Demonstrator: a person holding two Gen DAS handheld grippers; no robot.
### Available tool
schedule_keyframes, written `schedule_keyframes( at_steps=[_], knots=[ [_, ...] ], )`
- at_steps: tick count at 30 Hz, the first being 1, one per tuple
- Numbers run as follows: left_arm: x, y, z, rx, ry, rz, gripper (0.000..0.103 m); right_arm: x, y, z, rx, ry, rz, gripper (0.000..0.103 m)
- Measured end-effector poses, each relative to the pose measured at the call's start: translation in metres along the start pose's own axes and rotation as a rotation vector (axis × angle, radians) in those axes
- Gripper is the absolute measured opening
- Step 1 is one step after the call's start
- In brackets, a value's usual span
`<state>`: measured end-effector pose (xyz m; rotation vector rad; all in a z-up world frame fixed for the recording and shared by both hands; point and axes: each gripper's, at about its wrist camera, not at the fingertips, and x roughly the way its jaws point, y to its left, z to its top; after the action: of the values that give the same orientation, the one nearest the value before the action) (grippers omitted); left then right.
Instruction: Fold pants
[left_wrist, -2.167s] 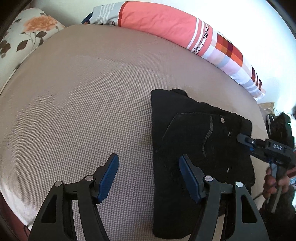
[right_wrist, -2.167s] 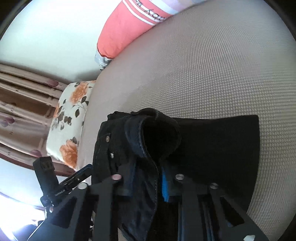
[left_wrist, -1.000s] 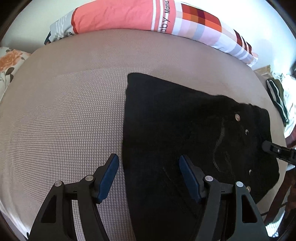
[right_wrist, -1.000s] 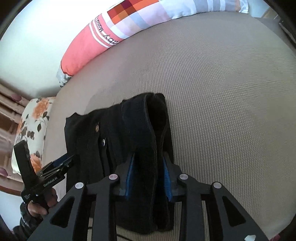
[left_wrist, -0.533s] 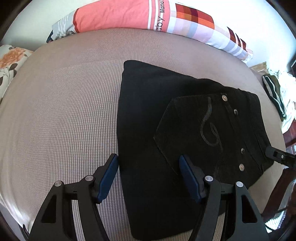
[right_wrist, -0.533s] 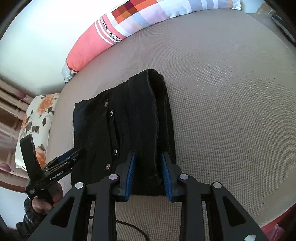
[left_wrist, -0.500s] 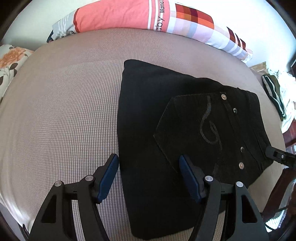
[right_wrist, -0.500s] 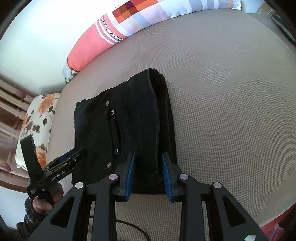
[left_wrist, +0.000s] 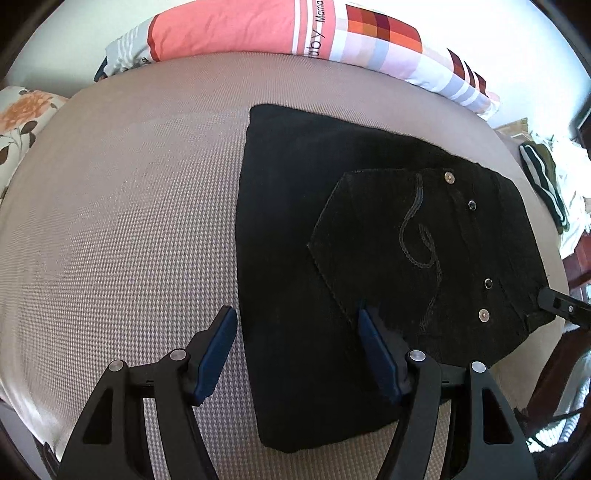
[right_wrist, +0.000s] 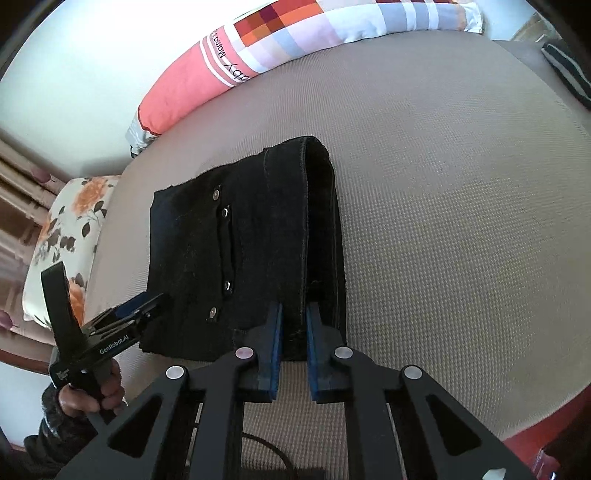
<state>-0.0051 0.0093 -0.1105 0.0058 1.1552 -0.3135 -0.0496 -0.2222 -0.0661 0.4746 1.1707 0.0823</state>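
Black pants (left_wrist: 369, 258) lie folded into a compact stack on the tan bed, back pocket with stitched swirl (left_wrist: 417, 236) facing up. My left gripper (left_wrist: 295, 332) is open, hovering over the stack's near edge, one finger over the bedcover, the other over the pants. In the right wrist view the pants (right_wrist: 243, 251) show their rivets and folded edge. My right gripper (right_wrist: 293, 325) is shut on the near folded edge of the pants. The left gripper also shows in the right wrist view (right_wrist: 147, 308), at the stack's left corner.
A long striped and checked bolster (left_wrist: 295, 33) lies along the far edge of the bed (left_wrist: 129, 221). A floral pillow (right_wrist: 62, 236) sits at the left end. Clothes (left_wrist: 546, 184) are piled beyond the right edge. The bed's near edge is close below my grippers.
The lifted pants were laid flat on the bed as a folded stack. My right gripper has stayed clamped on the edge, jaws slightly wider apart. My left gripper stays open above.
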Motion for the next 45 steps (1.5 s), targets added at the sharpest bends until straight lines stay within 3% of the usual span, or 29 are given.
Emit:
schedule_keyframes(
  at_steps=[12, 16, 22, 24, 26, 45],
  knots=[
    [0.006, 0.000, -0.007, 0.003, 0.006, -0.001, 0.075, 0.017, -0.018, -0.002, 0.037, 0.047, -0.018, 0.012],
    [0.006, 0.000, -0.008, 0.004, 0.001, 0.005, 0.075, 0.017, -0.024, -0.002, 0.068, 0.049, -0.017, 0.027],
    [0.008, -0.002, -0.006, 0.012, -0.004, 0.007, 0.076, 0.016, -0.021, 0.003, 0.046, 0.054, -0.036, 0.029],
    [0.007, -0.001, -0.008, 0.015, -0.007, 0.007, 0.076, 0.016, -0.022, 0.005, 0.053, 0.061, -0.049, 0.034],
    [0.007, -0.002, -0.007, 0.018, -0.009, 0.009, 0.076, 0.016, -0.024, 0.008, 0.064, 0.067, -0.062, 0.046],
    [0.008, -0.001, 0.005, 0.047, -0.010, 0.012, 0.076, 0.041, -0.018, 0.036, -0.019, 0.117, -0.031, 0.057]
  ],
)
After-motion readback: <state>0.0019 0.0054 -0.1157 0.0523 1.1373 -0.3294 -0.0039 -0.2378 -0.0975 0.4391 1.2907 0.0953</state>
